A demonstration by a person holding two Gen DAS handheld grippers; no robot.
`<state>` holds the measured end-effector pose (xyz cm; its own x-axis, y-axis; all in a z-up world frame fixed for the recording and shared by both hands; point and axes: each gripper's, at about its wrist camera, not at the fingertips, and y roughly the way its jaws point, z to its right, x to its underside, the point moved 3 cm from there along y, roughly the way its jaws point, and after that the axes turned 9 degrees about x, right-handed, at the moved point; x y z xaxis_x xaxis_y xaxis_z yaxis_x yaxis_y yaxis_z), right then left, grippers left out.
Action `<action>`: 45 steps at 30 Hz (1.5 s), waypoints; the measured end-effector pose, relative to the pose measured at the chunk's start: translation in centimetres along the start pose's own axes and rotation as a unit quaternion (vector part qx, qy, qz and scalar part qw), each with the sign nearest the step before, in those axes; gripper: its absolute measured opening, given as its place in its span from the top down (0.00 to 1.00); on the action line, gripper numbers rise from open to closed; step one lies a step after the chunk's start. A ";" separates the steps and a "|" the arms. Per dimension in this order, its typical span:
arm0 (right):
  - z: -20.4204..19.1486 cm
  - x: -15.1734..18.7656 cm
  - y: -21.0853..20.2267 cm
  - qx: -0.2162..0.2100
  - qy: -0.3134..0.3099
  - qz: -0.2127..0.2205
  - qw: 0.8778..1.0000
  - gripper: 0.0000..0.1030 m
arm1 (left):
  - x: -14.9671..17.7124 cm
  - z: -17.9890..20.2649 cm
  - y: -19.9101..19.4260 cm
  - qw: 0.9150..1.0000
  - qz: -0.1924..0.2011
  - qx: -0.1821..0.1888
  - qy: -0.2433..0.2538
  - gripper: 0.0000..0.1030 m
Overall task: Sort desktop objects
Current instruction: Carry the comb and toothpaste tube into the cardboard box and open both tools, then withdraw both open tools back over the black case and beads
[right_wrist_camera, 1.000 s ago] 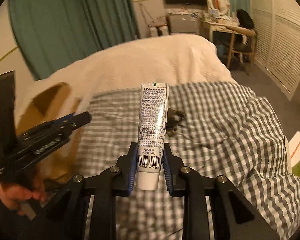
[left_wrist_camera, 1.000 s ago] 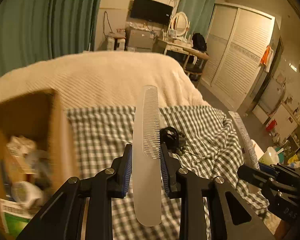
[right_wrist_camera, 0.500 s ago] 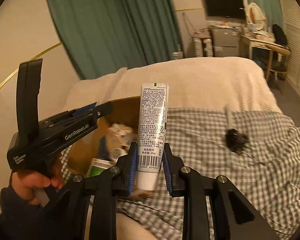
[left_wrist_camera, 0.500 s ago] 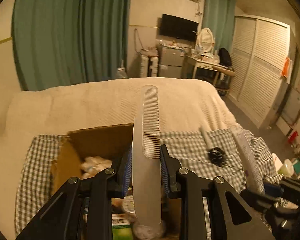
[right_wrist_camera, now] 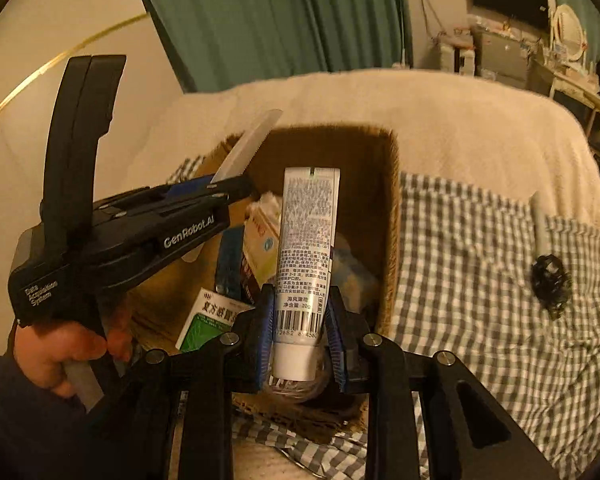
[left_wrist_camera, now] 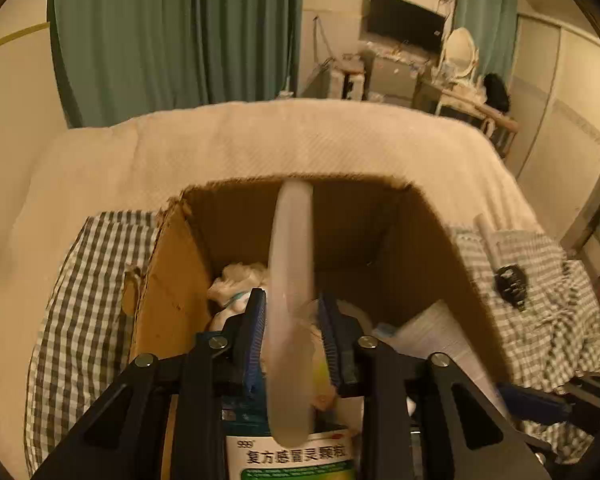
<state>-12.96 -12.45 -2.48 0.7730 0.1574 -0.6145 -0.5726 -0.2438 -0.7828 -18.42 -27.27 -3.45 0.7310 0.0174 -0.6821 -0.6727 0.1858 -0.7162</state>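
Looking into a dim bedroom with green curtains at the back and a bed under a cream blanket (left_wrist_camera: 260,148). Spreading over the near part of the bed, a grey checked cloth (left_wrist_camera: 84,280). Sitting near the cloth's left edge, an open cardboard box (left_wrist_camera: 172,280), already stuffed with bits and pieces, including a green-and-white medicine carton (right_wrist_camera: 208,320) at the near wall.

Hovering right over the box with the left gripper (left_wrist_camera: 292,336), jaws just been opening, so now partly apart. Hanging loose between them, a frosted translucent comb (left_wrist_camera: 290,260), blurry, leaning on the left pad with a gap showing at the right one, tip reaching the box's far wall.

Clamping tight with the right gripper (right_wrist_camera: 300,328) on a white tube (right_wrist_camera: 308,232), barcode end down between the pads, standing upright above the box's near right corner.

Lying well apart toward the cloth's right edge, a small black thing (right_wrist_camera: 548,280), too blurry for naming.
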 end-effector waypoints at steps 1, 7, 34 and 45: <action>0.2 0.2 0.6 0.001 0.000 -0.006 1.000 0.72 | 0.2 -0.2 0.4 1.000 -0.004 -0.006 -0.004 0.47; 1.6 0.7 -0.4 0.018 0.004 0.017 1.000 0.39 | 0.2 -0.9 -0.9 0.999 0.013 -0.013 -0.032 0.17; 18.3 6.9 -20.0 0.182 0.102 0.118 0.971 0.39 | 0.1 21.0 -7.3 0.997 0.042 0.042 0.048 0.01; 26.6 9.8 -17.6 0.200 0.143 0.110 0.963 0.36 | 3.4 26.4 0.3 0.997 0.009 0.044 0.065 0.00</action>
<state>-2.55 18.86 2.69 0.6318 -0.1395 -0.7625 -0.7462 0.1569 -0.6470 -13.08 -1.22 -2.11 0.6946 -0.1043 -0.7118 -0.6687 0.2713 -0.6922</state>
